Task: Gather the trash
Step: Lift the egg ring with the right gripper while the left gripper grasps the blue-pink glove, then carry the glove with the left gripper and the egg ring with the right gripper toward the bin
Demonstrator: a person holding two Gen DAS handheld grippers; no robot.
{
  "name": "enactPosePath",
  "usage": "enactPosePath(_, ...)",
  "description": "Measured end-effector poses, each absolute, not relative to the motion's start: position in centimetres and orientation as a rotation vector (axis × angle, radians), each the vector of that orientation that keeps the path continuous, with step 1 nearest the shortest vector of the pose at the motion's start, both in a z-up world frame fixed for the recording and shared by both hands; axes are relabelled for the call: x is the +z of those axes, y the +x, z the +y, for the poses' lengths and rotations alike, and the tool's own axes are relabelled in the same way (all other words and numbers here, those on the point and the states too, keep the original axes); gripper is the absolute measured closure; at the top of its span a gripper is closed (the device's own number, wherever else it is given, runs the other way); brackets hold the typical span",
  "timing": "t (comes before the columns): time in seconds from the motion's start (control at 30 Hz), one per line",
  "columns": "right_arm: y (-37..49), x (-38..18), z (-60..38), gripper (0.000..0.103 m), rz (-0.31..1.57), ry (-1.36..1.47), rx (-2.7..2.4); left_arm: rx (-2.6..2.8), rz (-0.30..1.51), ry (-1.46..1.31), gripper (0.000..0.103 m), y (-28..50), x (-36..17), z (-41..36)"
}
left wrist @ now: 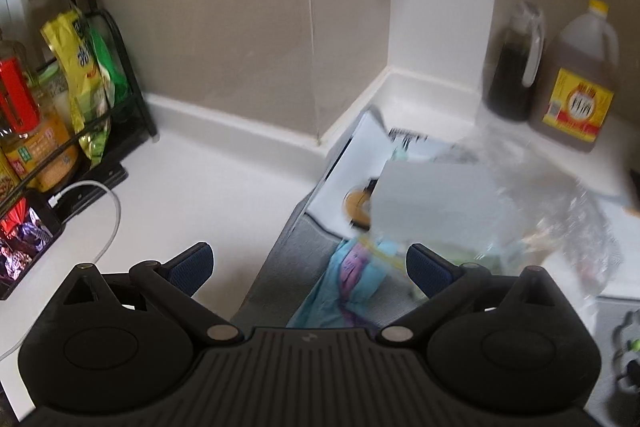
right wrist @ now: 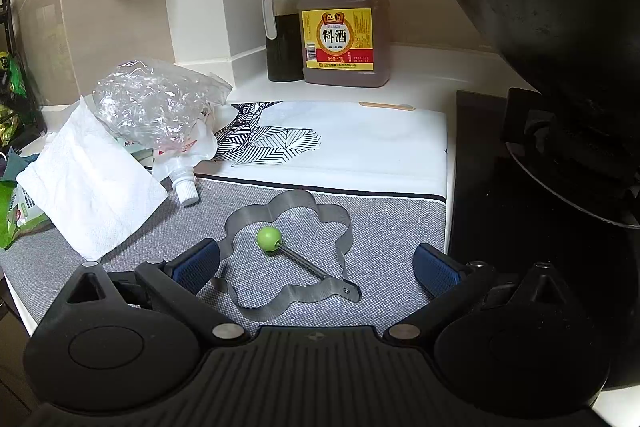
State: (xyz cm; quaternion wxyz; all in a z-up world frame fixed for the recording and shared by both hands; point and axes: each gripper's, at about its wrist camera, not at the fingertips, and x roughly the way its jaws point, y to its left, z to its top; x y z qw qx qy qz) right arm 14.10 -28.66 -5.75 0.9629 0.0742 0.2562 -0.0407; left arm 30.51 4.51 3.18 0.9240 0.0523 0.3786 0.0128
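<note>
Blurring clear bag (left wrist: 532, 195), wok (right wrist: 560, 39) cropped

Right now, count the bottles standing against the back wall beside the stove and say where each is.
2. The yellow-capped cooking wine jug stands nearer the stove; the dark sauce bottle with a white handle stands just left of it. Others may hide behind the wok.

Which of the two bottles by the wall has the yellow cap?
The big jug with the yellow and red label. It holds amber liquid. The slimmer bottle just to its left has a white handle and top instead, and very dark liquid.
</note>
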Motion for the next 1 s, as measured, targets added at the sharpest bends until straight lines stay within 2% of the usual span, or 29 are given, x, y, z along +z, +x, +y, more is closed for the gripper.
enactPosePath(0.47,14.3,-5.7,-28.5,0.000,0.527,0.137,-0.096,0.003,0.969,0.263,0.001,32.1,-2.8,3.4)
enactPosePath(0.5,14.3,-5.6,-28.3,0.000,0.527,0.129,-0.099,0.012,0.970,0.276,0.009,32.0,-2.9,3.4)
enactPosePath(0.53,14.2,-5.5,-28.2,0.001,0.527,0.121,-0.099,0.010,0.973,0.277,0.026,32.0,-2.8,3.4)
enactPosePath(0.57,14.0,-5.4,-28.1,0.007,0.521,0.114,-0.091,0.006,0.984,0.266,0.036,32.0,-2.8,3.6)
enactPosePath(0.6,13.9,-5.3,-27.8,0.021,0.519,0.104,-0.079,0.001,0.993,0.244,0.047,32.0,-2.7,3.9)
enactPosePath(0.63,13.7,-5.3,-27.5,0.029,0.515,0.093,-0.067,0.003,0.988,0.226,0.051,31.9,-2.5,4.2)
enactPosePath(0.7,13.7,-5.1,-26.9,0.060,0.524,0.069,-0.059,0.014,0.969,0.205,0.054,31.7,-1.9,4.8)
enactPosePath(0.73,13.7,-5.1,-26.6,0.067,0.527,0.056,-0.050,0.014,0.961,0.191,0.055,31.5,-1.6,5.1)
enactPosePath(0.83,13.6,-4.9,-26.4,0.071,0.517,0.067,-0.028,0.014,0.924,0.138,0.056,30.6,-0.2,6.1)
enactPosePath(1.0,13.3,-4.0,-26.5,0.072,0.484,0.067,-0.036,0.004,0.856,0.074,0.056,28.5,2.2,7.7)
